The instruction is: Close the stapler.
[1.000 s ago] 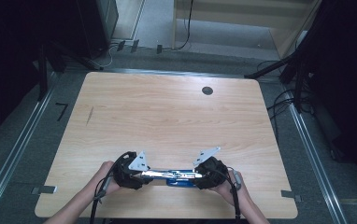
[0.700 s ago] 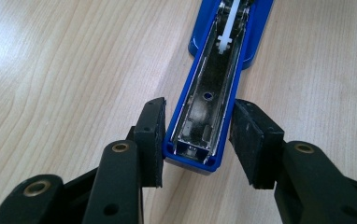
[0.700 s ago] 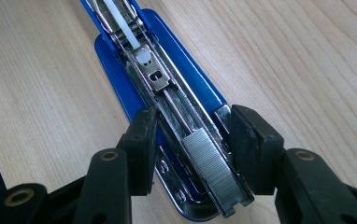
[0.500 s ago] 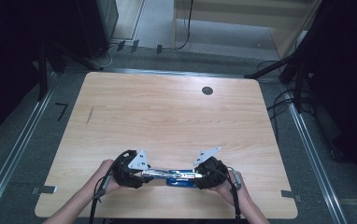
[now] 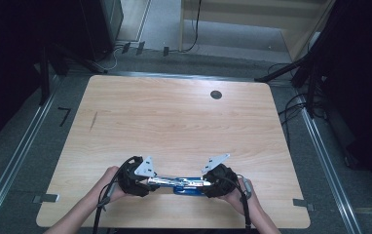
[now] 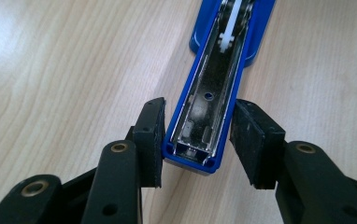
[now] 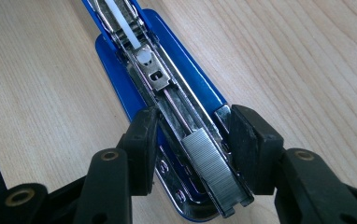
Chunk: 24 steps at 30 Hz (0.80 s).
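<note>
Near the table [image 5: 174, 122] front edge — blue stapler [image 5: 186, 184] opened flat, long axis left-right | left hand-held gripper [image 5: 147, 181] clamps its cover end | right hand-held gripper [image 5: 206, 184] clamps staple-loaded end

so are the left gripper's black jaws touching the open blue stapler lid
Touching: the left gripper view shows both pads of the left gripper pressed against the sides of the blue stapler lid.

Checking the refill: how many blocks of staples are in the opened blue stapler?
1: a silver block of staples lies in the metal channel of the opened blue stapler, between the right hand-held gripper jaws. Others may be hidden.
</note>
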Each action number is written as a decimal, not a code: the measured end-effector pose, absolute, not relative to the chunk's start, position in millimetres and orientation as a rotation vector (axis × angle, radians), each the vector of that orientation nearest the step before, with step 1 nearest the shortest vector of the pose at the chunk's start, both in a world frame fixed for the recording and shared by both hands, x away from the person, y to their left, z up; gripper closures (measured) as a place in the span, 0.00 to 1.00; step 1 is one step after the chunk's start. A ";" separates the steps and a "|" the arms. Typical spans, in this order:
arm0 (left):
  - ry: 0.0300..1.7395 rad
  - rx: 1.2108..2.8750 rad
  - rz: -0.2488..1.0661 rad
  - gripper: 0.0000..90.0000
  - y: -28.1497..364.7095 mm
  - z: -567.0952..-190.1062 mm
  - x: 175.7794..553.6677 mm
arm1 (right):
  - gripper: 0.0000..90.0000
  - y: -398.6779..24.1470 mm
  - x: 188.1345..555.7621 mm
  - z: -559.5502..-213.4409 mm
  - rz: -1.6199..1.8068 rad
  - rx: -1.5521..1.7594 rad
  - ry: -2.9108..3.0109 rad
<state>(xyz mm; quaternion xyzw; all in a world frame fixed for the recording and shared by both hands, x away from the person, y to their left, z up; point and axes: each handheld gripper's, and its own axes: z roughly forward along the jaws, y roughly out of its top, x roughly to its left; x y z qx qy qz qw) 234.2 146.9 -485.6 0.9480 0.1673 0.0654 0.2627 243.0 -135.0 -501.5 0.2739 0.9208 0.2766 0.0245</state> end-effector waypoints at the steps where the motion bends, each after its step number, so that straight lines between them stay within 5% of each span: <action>1: 0.461 2.569 0.175 0.63 146.3 -487.6 234.2 | 0.61 -134.9 242.9 -501.4 0.855 0.850 2.849; 24: 0.415 2.560 0.170 0.65 149.4 -487.5 234.4 | 0.61 -135.3 242.5 -501.9 0.864 0.847 2.848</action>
